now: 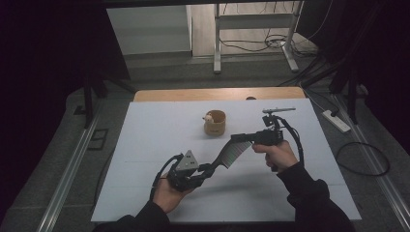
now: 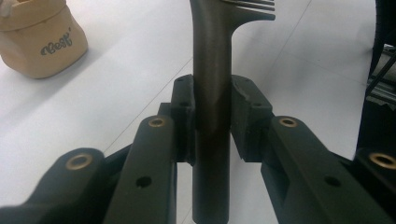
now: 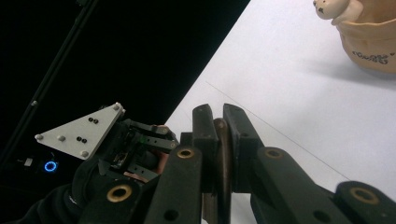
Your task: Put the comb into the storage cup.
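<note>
Left hand (image 1: 167, 192) low near front table edge, palm up, gripping left gripper (image 1: 205, 170) pointed up-right; jaws clamped on dark comb (image 1: 231, 151) handle, seen close in left gripper view (image 2: 211, 116). Right hand (image 1: 278, 153) raised mid-table, right gripper (image 1: 240, 138) aimed left; jaws pinched on comb's other end (image 3: 222, 154). Comb spans between both grippers above white table (image 1: 154, 130). Tan cup (image 1: 215, 123) upright behind comb, well apart; small pale animal figure (image 1: 209, 117) on its rim, also in right gripper view (image 3: 332, 8).

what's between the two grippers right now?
A dark comb spans the gap: the left gripper clamps its handle, the right gripper its toothed end. Below it, bare white table. Seen in the high view.
</note>
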`<state>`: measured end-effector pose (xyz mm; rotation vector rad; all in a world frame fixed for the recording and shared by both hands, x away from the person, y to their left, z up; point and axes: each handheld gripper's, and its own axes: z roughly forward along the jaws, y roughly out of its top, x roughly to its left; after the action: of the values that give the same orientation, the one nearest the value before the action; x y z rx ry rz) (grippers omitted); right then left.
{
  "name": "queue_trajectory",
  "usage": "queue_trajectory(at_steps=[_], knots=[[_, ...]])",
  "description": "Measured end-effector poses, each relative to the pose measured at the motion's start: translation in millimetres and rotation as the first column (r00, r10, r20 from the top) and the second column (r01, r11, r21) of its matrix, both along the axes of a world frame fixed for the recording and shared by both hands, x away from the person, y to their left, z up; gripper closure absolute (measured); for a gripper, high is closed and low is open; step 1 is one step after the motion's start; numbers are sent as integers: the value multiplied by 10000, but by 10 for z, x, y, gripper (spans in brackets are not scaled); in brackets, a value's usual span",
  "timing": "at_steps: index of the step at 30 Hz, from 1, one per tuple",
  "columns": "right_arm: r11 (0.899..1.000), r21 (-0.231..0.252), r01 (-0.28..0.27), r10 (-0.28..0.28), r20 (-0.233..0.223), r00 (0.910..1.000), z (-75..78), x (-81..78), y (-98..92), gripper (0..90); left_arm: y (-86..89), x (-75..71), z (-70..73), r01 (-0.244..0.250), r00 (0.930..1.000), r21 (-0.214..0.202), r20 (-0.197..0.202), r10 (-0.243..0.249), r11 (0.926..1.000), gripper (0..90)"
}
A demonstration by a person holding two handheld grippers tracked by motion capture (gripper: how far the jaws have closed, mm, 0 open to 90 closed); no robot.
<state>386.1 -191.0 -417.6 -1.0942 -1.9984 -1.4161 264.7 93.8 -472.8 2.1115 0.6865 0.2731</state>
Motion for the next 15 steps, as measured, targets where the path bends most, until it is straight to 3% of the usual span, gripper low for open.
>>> queue_trajectory(at_steps=[4, 6, 8, 9, 11, 15], knots=[[10000, 78, 53, -53, 17, 10000, 16, -17, 9, 840, 6, -2, 10, -49, 10000, -47, 5, 49, 10000, 697], [9998, 183, 97, -98, 67, 9999, 30, -25, 9, 839, 9, -3, 18, -108, 9999, -116, -17, 107, 9999, 637], [9996, 223, 166, -169, 167, 9997, 46, -32, 0, 840, 16, -1, 26, -134, 9999, -214, -64, 133, 9997, 518], [9996, 205, 190, -195, 204, 9996, 55, -34, -6, 840, 22, 0, 31, -166, 9998, -248, -106, 163, 9996, 518], [9994, 211, 272, -278, 292, 9992, 70, -40, -24, 840, 42, 7, 45, -284, 9993, -367, -246, 275, 9989, 414], [9991, 160, 404, -411, 445, 9982, 97, -48, -37, 839, 79, 17, 56, -441, 9979, -526, -499, 415, 9976, 302]])
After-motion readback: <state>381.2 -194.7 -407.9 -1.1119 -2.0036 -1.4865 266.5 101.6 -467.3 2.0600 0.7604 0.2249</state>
